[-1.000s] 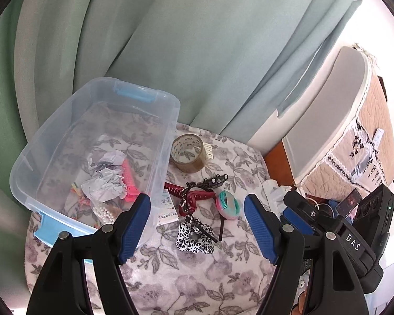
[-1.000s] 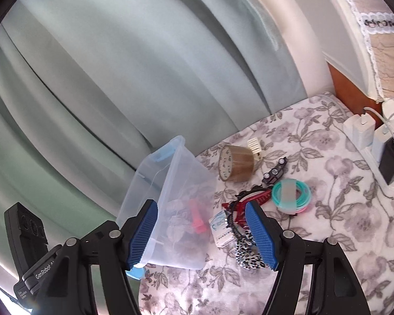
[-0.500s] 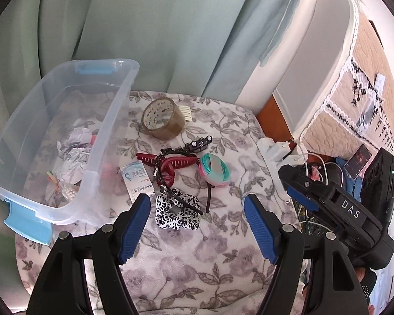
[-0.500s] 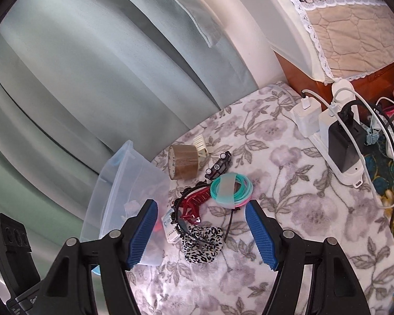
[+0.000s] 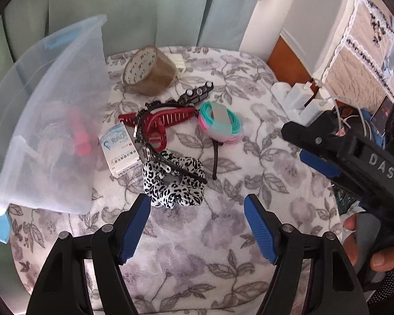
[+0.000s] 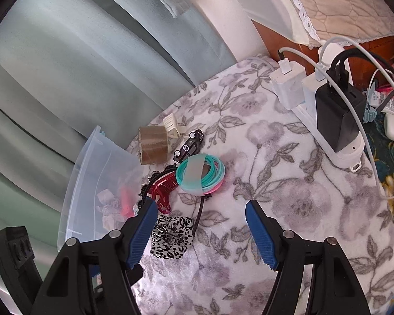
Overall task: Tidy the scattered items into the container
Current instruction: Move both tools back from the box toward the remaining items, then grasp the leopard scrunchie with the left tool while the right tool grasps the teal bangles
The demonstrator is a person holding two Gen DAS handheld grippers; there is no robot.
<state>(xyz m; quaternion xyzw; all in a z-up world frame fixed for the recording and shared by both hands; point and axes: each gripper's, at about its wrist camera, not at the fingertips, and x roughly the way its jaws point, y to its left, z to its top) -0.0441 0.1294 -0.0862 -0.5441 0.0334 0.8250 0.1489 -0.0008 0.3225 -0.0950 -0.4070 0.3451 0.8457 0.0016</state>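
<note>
Both of my tools have dropped closer to the pile since a second ago — the clutter now fills more of each view, and the clear container [image 5: 47, 120] has slid to the left edge. Left fingers [image 5: 197, 220] stand apart with nothing between them, hovering just short of the leopard-print scrunchie [image 5: 174, 181]. Right fingers [image 6: 201, 227] are spread too and hold nothing; the scrunchie lies by the left-hand one in that view.

On the floral blanket [image 5: 197, 262] the loose things sit beside the container: a roll of brown tape [image 5: 148, 71] farthest back, a small cream clip [image 5: 177, 63] touching it, a red claw clip [image 5: 160, 123] tangled with a black headband [image 5: 170, 162], a small white packet [image 5: 119, 151] against the container wall, a bundle of teal and pink bands [image 5: 220, 122], and a little black toy car [image 6: 189, 145]. Inside the container — crumpled paper and something pink.
</note>
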